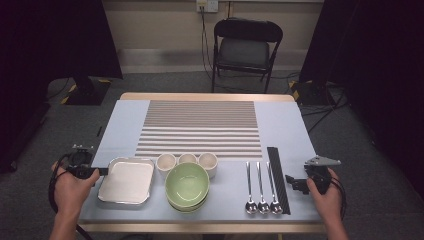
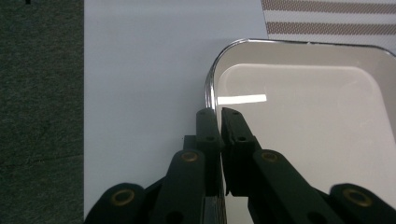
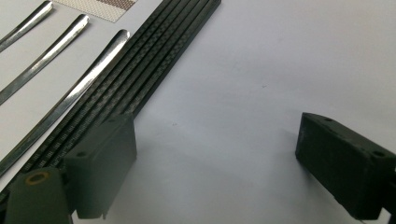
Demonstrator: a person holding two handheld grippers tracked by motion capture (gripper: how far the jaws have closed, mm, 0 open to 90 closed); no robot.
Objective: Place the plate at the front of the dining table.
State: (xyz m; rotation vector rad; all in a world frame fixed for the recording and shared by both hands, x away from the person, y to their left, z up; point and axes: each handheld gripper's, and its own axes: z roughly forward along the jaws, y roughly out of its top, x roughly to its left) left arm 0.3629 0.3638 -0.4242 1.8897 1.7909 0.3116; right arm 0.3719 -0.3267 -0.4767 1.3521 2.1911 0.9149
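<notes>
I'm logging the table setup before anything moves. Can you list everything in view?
Square white metal-rimmed tray: 1, white, front left; rim pinched by left hand-held gripper.
Small cream cups: 3, row behind bowl.
Green round bowls: stacked, count unclear, front centre.
Steel spoons: 3, silver, right of bowl.
Black chopsticks: bundle, right of spoons.
Striped placemat: 1, beige-white, centre.
Black folding chair: 1, behind table.
Left hand-held gripper: shut on tray.
Right hand-held gripper: open, beside chopsticks.

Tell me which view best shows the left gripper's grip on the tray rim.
The left gripper view: the left gripper is shut on the tray rim. The high view shows it small, at the tray's left edge.
</notes>
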